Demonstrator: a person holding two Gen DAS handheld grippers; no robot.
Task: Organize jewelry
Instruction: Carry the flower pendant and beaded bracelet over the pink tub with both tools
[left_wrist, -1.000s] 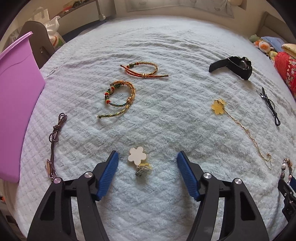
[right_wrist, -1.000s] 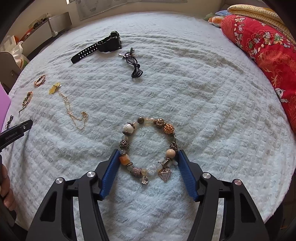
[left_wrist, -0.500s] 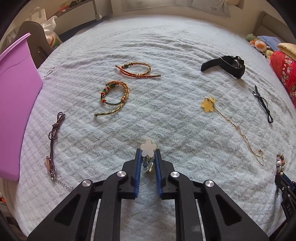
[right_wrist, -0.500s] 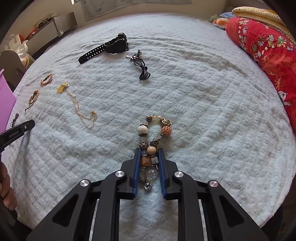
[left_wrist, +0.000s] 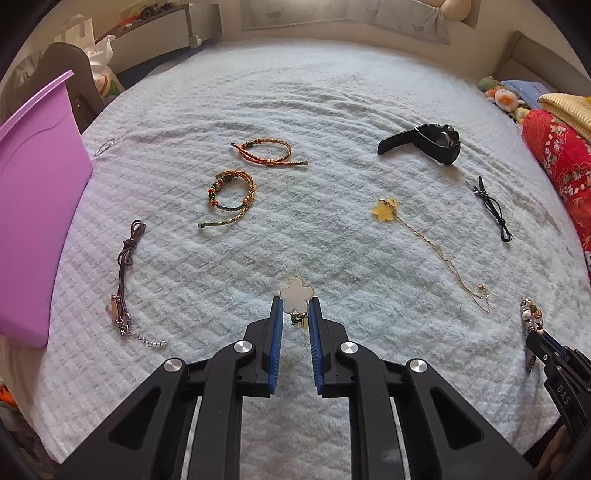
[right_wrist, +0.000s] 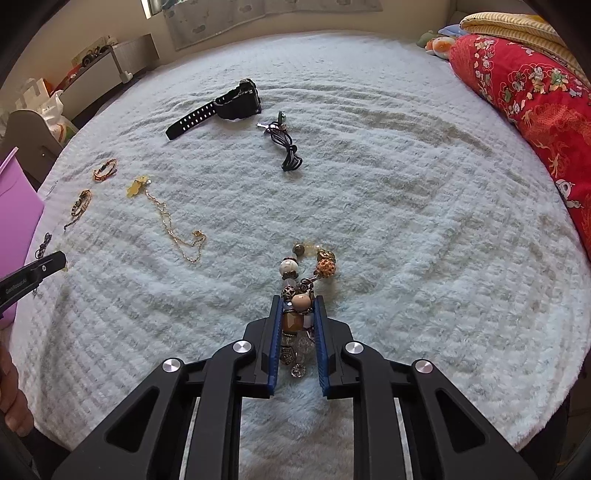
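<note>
My left gripper (left_wrist: 296, 306) is shut on a white flower charm (left_wrist: 296, 296) with a small dangling piece, held just above the pale blue blanket (left_wrist: 332, 110). My right gripper (right_wrist: 295, 306) is shut on a beaded bracelet (right_wrist: 308, 266) of brown, cream and orange beads; its far loop sticks out ahead of the jaws. The right gripper also shows at the lower right of the left wrist view (left_wrist: 532, 334). The left gripper's tip shows at the left of the right wrist view (right_wrist: 55, 260).
On the blanket lie two braided bracelets (left_wrist: 232, 199) (left_wrist: 269, 152), a brown cord bracelet (left_wrist: 123, 280), a gold chain with yellow flower (left_wrist: 384, 210), a black watch (left_wrist: 432, 142) and a black cord (left_wrist: 493, 208). A purple bin (left_wrist: 33, 206) stands left. A red pillow (right_wrist: 535, 110) lies right.
Both grippers went from wide open to shut: the left on the white flower charm, the right on the beaded bracelet. Both have since lifted slightly.
</note>
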